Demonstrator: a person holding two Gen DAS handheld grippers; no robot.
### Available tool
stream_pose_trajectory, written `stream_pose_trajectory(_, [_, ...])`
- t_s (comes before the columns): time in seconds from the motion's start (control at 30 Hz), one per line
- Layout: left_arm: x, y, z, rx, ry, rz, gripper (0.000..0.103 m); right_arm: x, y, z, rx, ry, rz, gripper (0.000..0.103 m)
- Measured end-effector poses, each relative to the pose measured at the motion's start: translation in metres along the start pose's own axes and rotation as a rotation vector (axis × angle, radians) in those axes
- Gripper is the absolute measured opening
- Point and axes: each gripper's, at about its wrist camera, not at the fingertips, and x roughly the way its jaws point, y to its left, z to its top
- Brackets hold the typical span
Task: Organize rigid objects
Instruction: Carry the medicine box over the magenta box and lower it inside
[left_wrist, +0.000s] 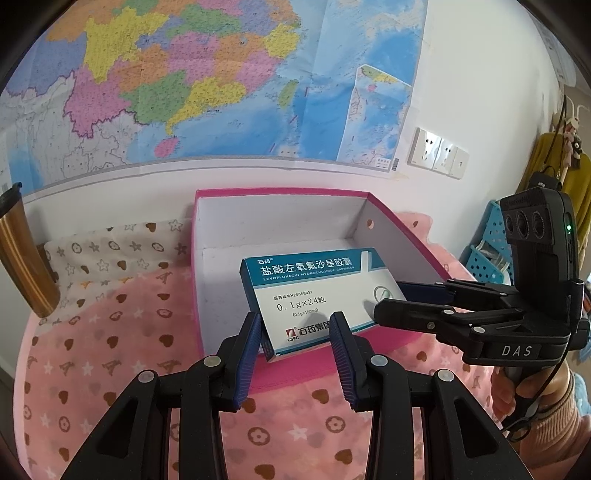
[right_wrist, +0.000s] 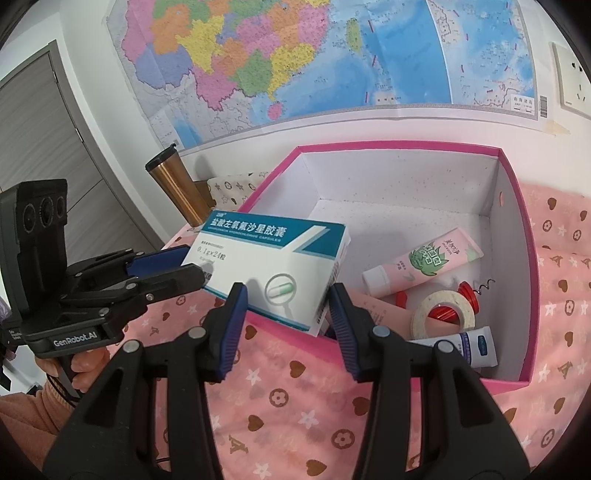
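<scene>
Overhead, a coloured wall map (left_wrist: 184, 74) fills the back wall, and below it a pink patterned cloth (left_wrist: 110, 369) covers the surface. On the cloth stands an open pink storage box (right_wrist: 517, 295) with a white inside.

The medicine box (right_wrist: 266, 258) (white with a teal band and printed lettering) is held tilted in the air over the near rim of the storage box, its far end dipping inside. The 2 grippers share it. The left gripper (left_wrist: 295, 321) has the box's near left corner between its blue pads, and seen from the right wrist its fingers sit clamped across that end. The right gripper (right_wrist: 286, 291) is closed on the opposite end, 1 pad behind the carton and 1 in front. A hand (right_wrist: 85, 365) shows under the left handle.

To the left of the storage box stands a copper-coloured travel mug (right_wrist: 177, 188) with a black lid.

On the storage box floor, at its right side, lie a pink tube (right_wrist: 424, 262), a white and blue tube (right_wrist: 469, 345), a roll of tape (right_wrist: 443, 314) and a small red corkscrew (right_wrist: 471, 291) just behind the tape.
</scene>
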Motion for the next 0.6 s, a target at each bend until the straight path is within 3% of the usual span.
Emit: stream_pose_trajectory(0.6, [0.0092, 0.0063, 0.0010, -0.008, 0.017, 0.015, 0.038, 0.0090, -0.0020, 0.0015, 0.010, 0.016, -0.001, 0.049])
